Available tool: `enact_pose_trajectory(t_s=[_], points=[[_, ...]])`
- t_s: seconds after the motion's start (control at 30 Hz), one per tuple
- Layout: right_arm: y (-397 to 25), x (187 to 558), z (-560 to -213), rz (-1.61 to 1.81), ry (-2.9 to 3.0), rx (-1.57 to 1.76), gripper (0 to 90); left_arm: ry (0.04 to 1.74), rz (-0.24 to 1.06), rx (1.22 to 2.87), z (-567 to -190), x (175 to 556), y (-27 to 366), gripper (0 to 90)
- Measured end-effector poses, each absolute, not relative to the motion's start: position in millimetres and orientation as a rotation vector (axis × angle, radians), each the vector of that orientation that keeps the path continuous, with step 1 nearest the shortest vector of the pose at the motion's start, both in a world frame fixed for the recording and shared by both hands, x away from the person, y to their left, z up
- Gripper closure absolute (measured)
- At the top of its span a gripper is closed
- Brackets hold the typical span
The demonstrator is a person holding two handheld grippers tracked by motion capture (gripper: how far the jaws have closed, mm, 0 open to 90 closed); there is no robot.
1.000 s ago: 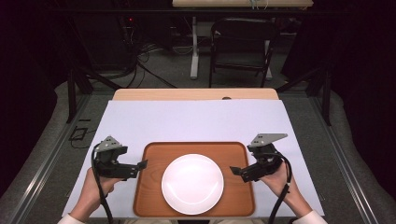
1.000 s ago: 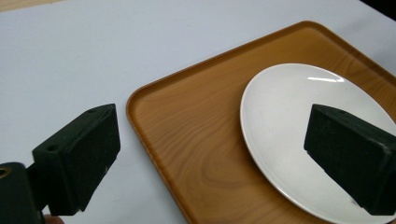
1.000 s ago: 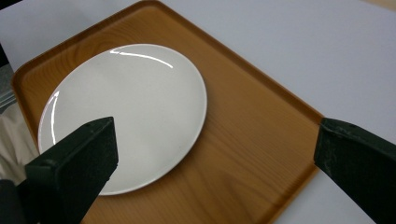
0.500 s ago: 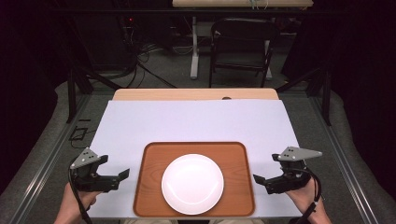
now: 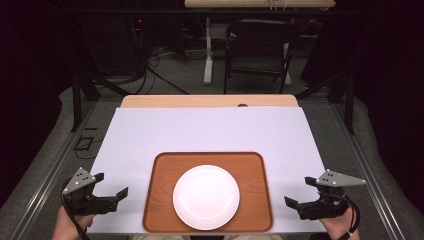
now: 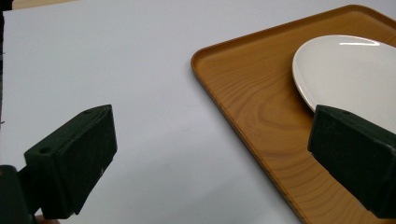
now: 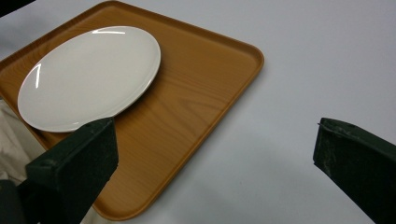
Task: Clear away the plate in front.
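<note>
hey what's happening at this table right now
A person holds a tool in each hand at the near corners of the table. The left tool and the right tool are both open, empty and clear of the wooden tray. A bare white plate sits in the middle of the tray, untouched.

Bright and even over the white table (image 5: pixel 210 130), lit from above; dark and murky beyond its far edge. Thin glare streaks along the plate (image 7: pixel 88 74) rim. Soft, faint shadows. Near black jaws slightly blurred in both gripper views.
</note>
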State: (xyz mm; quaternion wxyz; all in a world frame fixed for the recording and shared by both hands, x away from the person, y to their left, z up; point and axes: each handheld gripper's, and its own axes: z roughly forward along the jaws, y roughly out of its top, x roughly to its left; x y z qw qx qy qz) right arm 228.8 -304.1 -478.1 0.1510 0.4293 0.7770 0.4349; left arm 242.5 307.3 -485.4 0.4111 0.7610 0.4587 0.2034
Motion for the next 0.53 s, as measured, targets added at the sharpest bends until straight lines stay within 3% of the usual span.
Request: enact_pose_trajectory(t_s=[0.53], points=[[-311.3,221.5,-481.7,1.239,2.196,1.266,0.0,1.169,0.511,1.92,-494.2,242.2,310.3,2.0]])
